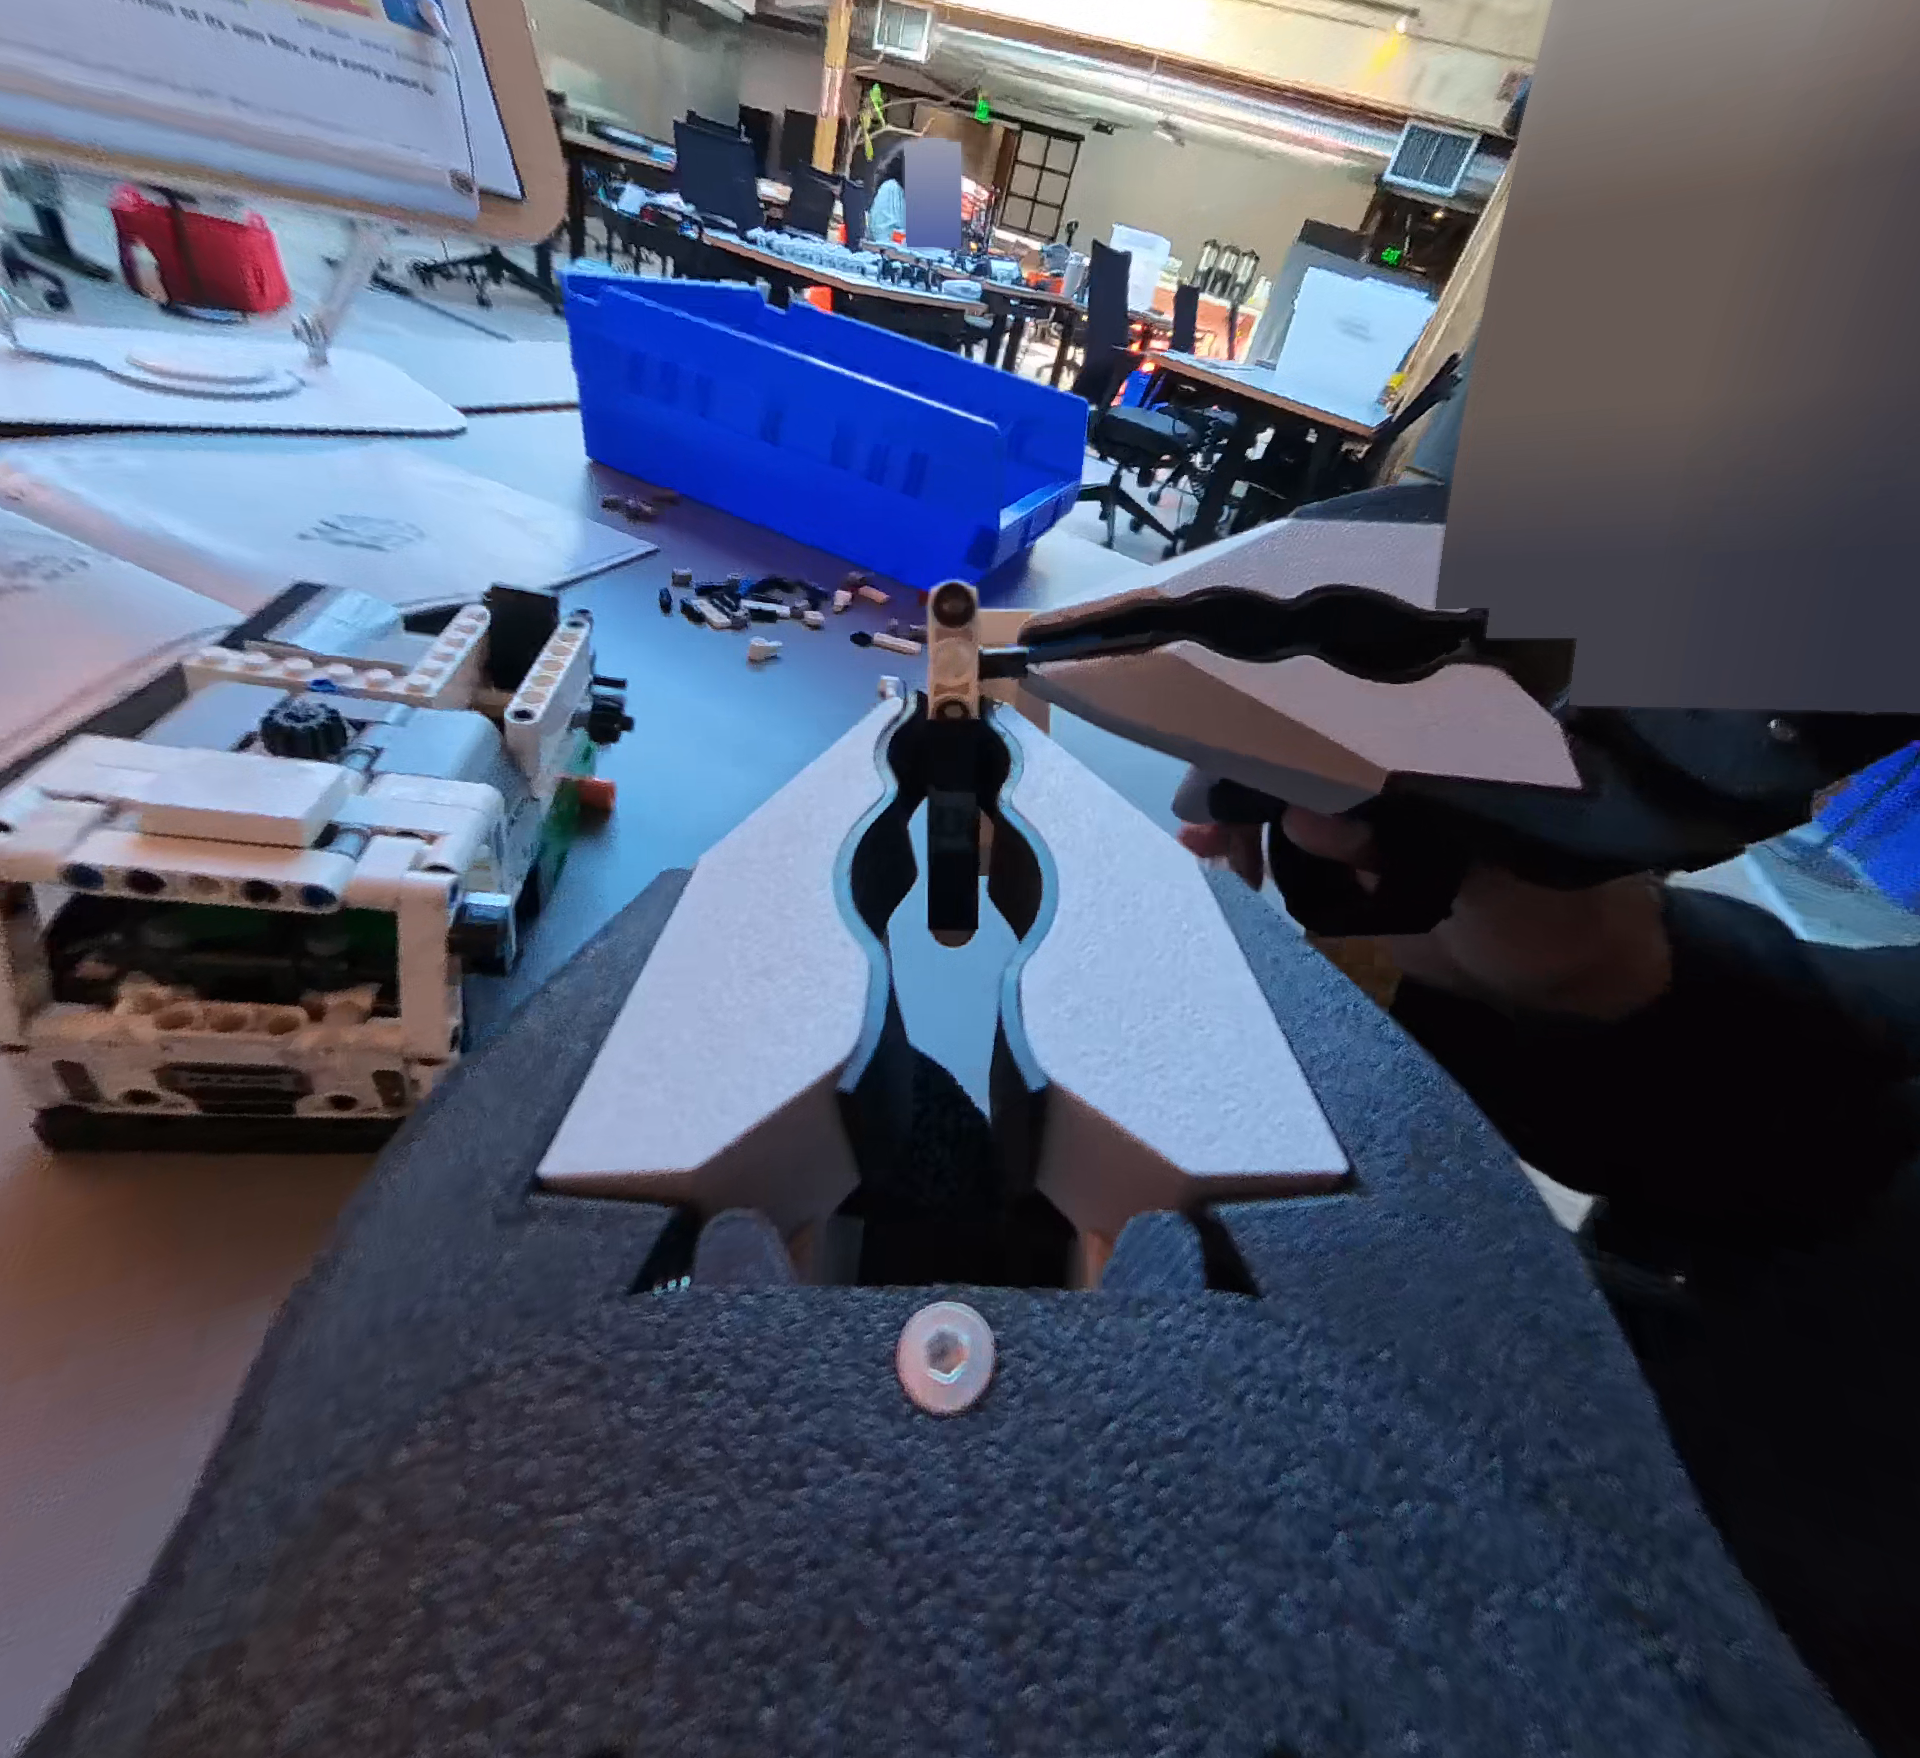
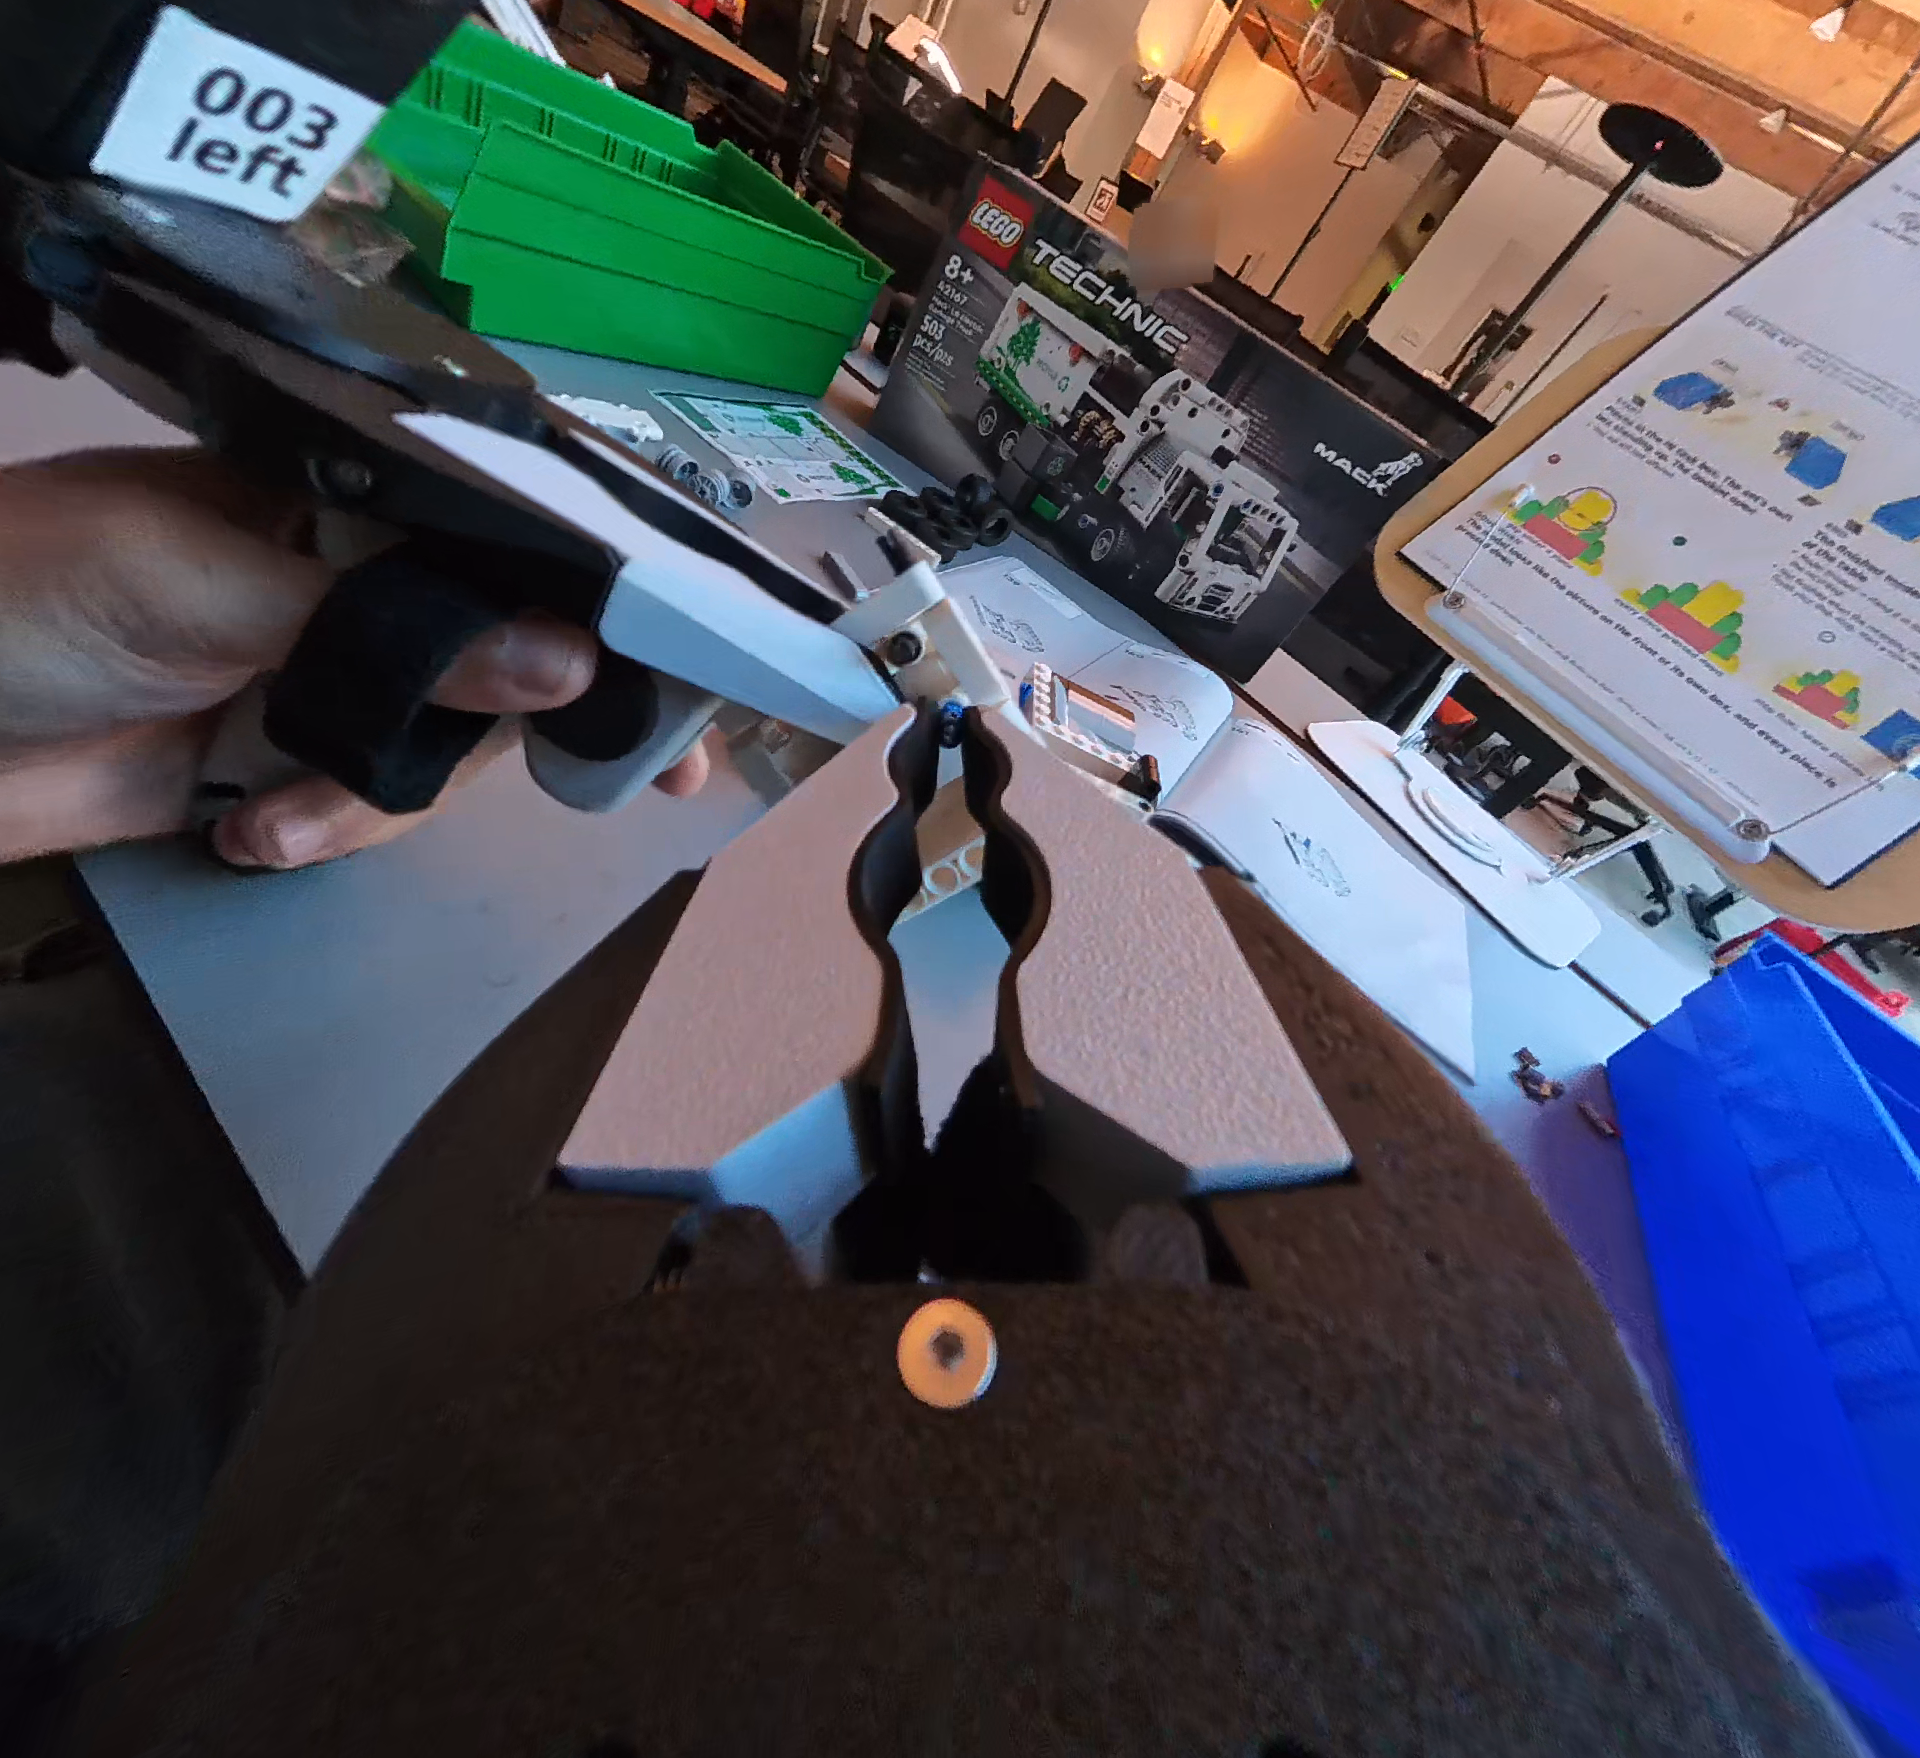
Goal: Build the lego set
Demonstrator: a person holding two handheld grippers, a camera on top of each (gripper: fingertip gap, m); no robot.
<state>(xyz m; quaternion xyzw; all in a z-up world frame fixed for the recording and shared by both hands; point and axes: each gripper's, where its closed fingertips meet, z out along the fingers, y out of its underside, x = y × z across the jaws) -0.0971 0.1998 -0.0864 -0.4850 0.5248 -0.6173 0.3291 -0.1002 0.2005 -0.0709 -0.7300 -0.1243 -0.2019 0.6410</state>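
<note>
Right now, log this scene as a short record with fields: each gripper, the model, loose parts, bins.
left gripper: shut on small white lego beam with holes, held upright
right gripper: shut on tiny black-and-blue lego pin, tip against the beam's side
partly built white lego truck: on the table, left of the left gripper
scattered small dark and tan lego pieces: in front of the blue plastic bin
green plastic bins: stacked at the far edge
black rubber tyres: beside the set's box
</note>
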